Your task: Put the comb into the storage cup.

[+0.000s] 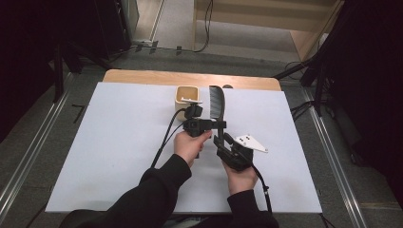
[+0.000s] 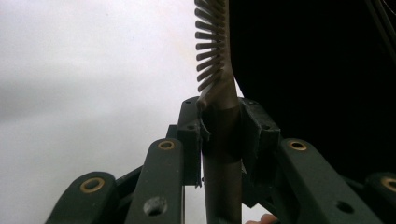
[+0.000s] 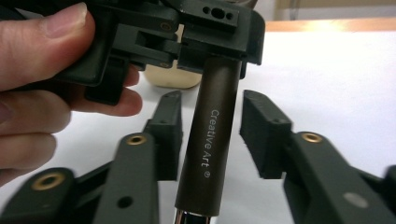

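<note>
Black plastic comb [image 1: 216,102], stiff, light and probably slick on its round handle, hangs over the white table [image 1: 119,142]. Left gripper [image 2: 219,135] clamps the handle below the teeth; right gripper [image 3: 212,135] stands parted around it, pads clear.

A recording lab set up around one table

A white sheet covers the wooden table [image 1: 190,77], which stands between dark curtains [image 1: 375,71] and black stand legs [image 1: 304,71]; metal rails [image 1: 28,156] run along the grey floor, and loose cables [image 1: 207,28] trail behind the table.
</note>
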